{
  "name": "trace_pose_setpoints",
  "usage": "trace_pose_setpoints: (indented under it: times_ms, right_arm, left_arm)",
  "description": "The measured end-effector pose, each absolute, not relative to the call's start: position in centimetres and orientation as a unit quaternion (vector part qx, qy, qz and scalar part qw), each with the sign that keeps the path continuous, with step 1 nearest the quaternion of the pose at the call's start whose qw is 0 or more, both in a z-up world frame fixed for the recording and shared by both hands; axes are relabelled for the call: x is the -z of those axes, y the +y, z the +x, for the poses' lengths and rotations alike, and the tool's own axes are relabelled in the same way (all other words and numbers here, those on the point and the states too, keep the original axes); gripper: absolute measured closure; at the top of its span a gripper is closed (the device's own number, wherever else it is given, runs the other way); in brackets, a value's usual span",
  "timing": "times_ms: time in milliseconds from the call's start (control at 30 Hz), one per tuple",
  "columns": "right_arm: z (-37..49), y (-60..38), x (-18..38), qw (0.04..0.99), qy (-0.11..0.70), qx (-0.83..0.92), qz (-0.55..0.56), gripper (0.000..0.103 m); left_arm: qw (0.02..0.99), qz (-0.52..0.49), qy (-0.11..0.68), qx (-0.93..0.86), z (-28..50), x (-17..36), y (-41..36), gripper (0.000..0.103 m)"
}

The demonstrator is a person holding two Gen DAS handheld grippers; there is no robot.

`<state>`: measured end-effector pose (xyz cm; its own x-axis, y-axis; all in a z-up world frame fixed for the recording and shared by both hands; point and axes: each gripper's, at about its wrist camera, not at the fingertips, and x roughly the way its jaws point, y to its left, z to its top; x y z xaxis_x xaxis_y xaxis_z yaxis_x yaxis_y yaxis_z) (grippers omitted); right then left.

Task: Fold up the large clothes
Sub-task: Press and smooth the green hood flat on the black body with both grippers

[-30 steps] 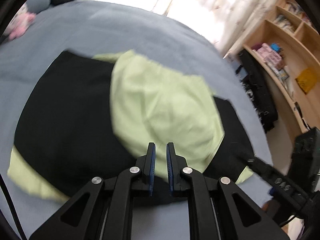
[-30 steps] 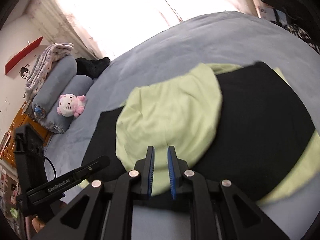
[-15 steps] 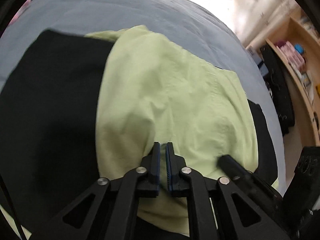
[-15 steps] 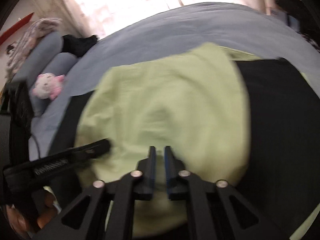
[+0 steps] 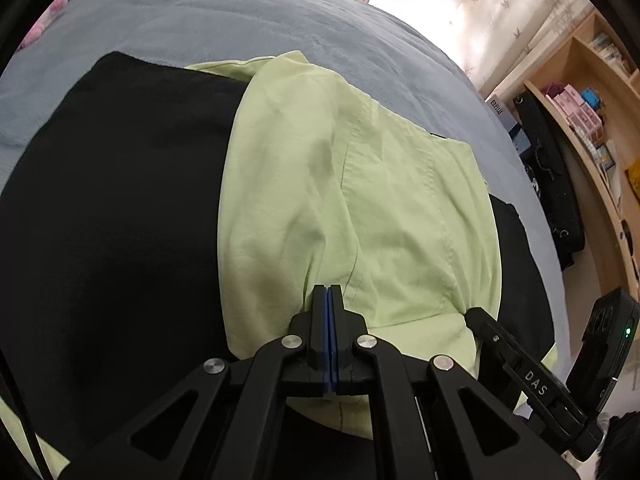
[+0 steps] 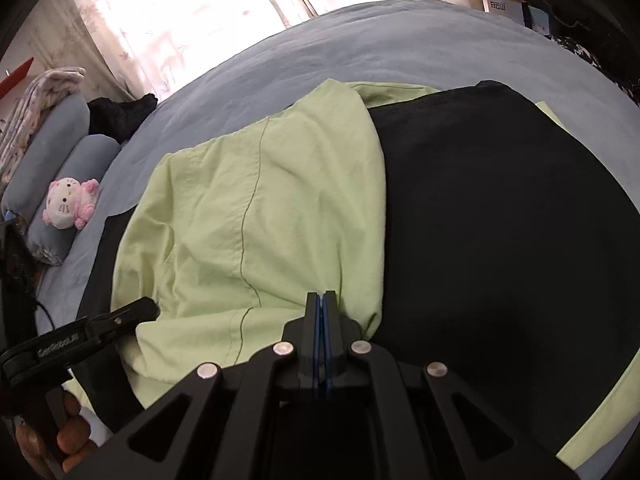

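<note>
My 2 tools, left tool (image 5: pixel 328 289) and right tool (image 6: pixel 321 295), each pinching near edge of green shirt (image 5: pixel 360 200) on black cloth (image 5: pixel 120 200), grey bed (image 5: pixel 240 12).

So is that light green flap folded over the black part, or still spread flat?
Folded over. The green flap lies on top of the black garment, and both the left gripper and right gripper are pinching its near edge.

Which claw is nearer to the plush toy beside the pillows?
Left. The plush toy sits on the left claw's side. The right claw grips the green cloth farther from it.
</note>
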<state>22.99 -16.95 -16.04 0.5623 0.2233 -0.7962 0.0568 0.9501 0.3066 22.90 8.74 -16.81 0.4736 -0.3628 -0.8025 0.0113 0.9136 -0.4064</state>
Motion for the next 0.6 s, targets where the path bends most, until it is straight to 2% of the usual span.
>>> trace_pose_setpoints:
  times_ms: [133, 233, 367, 500, 600]
  right_arm:
    - [22.8, -15.6, 15.6, 0.880, 0.463, -0.034, 0.097, 0.100]
    - [22.5, -16.2, 15.7, 0.878, 0.456, -0.030, 0.144, 0.096]
    - [22.4, -18.2, 15.5, 0.845, 0.473, -0.053, 0.244, 0.096]
    - [21.0, -18.3, 14.0, 0.839, 0.484, -0.057, 0.243, 0.096]
    - [19.3, -17.5, 12.4, 0.848, 0.479, -0.064, 0.218, 0.096]
  left_arm:
    - [0.846, -0.168, 0.495, 0.109, 22.2, 15.9, 8.5, 0.102]
    - [0.848, -0.159, 0.495, 0.105, 21.8, 15.0, 8.3, 0.100]
    - [0.851, -0.159, 0.489, 0.106, 20.5, 13.5, 8.1, 0.074]
    - [0.861, -0.142, 0.479, 0.097, 18.9, 11.9, 8.0, 0.067]
    - [0.863, -0.135, 0.477, 0.097, 17.1, 10.8, 8.1, 0.067]
